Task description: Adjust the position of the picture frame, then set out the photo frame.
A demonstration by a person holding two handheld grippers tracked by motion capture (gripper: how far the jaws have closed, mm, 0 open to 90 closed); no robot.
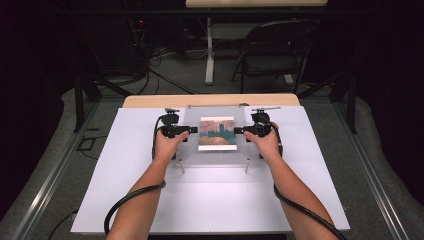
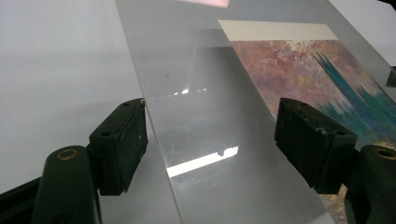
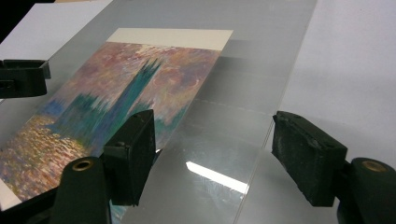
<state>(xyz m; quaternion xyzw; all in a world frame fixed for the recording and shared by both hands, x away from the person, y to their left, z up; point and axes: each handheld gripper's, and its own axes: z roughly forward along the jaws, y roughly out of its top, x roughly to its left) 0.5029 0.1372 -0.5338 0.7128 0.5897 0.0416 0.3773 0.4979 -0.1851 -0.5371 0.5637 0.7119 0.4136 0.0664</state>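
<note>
- 1 clear acrylic sheet (image 1: 215,145) lies flat mid-table on the white tabletop board (image 1: 125,165), over 1 painted print of purple, teal and orange (image 1: 218,133).
- The left gripper (image 1: 191,130) and right gripper (image 1: 239,131) face inward at opposite sheet edges, jaws spread, pinching nothing.
- The gripper views show each edge running between the jaws.
- 1 black folding chair (image 1: 270,55) stands behind.

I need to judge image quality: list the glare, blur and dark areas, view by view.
High view: room beyond the table is dark and the white top is bright. Left gripper view: a glare streak on the clear sheet, and the painted print is soft. Right gripper view: a glare bar on the sheet, with the near fingers blurred.
</note>
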